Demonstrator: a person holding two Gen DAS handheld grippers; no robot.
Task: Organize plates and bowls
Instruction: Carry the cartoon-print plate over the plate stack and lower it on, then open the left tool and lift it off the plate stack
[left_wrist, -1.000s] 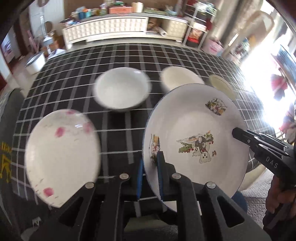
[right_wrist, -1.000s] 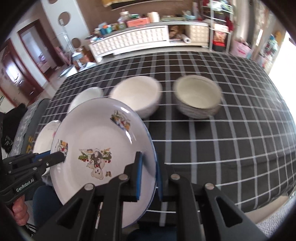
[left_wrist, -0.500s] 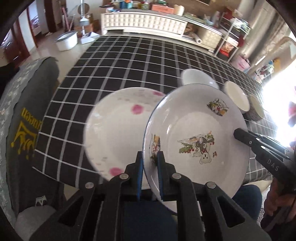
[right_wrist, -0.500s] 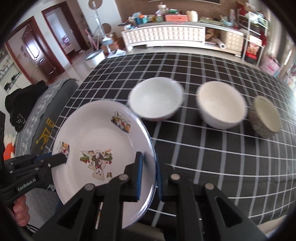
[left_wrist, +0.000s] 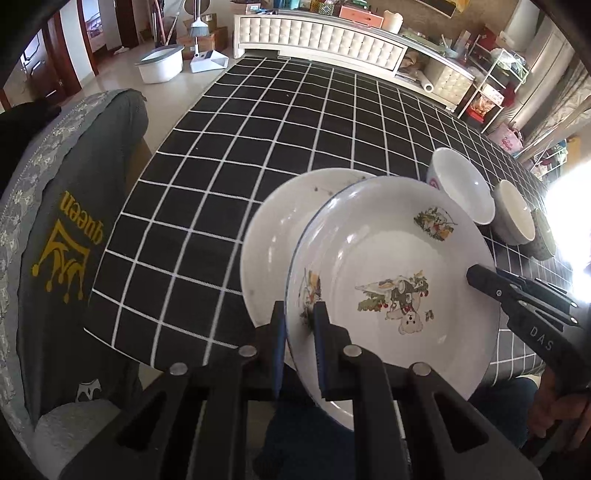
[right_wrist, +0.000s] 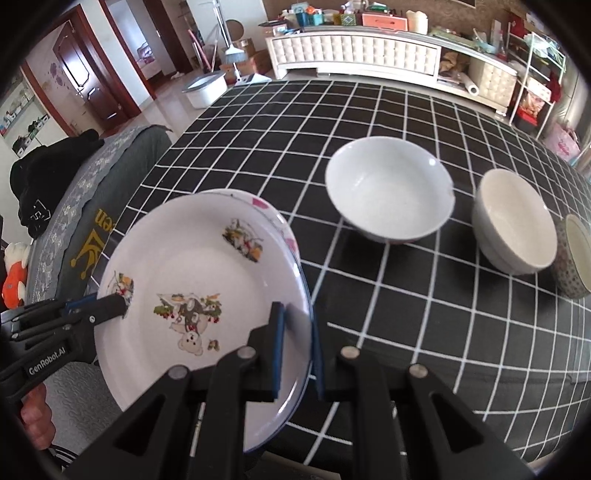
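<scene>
Both grippers hold a white cartoon-print plate (left_wrist: 391, 280) by opposite rims, above the table's near left corner. My left gripper (left_wrist: 299, 325) is shut on its left rim; my right gripper (right_wrist: 295, 332) is shut on its right rim. The plate also shows in the right wrist view (right_wrist: 199, 280). Under it lies a white plate with pink flowers (left_wrist: 273, 240), mostly covered; its pink-marked edge shows in the right wrist view (right_wrist: 258, 202). Three bowls stand in a row to the right: a wide white bowl (right_wrist: 388, 188), a cream bowl (right_wrist: 517, 221) and a small patterned bowl (right_wrist: 572, 258).
The table has a black cloth with white grid lines (right_wrist: 369, 110). A grey covered chair (left_wrist: 55, 240) stands at the table's left edge. A white cabinet (right_wrist: 354, 55) and shelves line the far wall.
Both grippers carried the cartoon plate left. It now hangs over the pink-flower plate, covering more of it. The bowls have shifted to the right in both views.
</scene>
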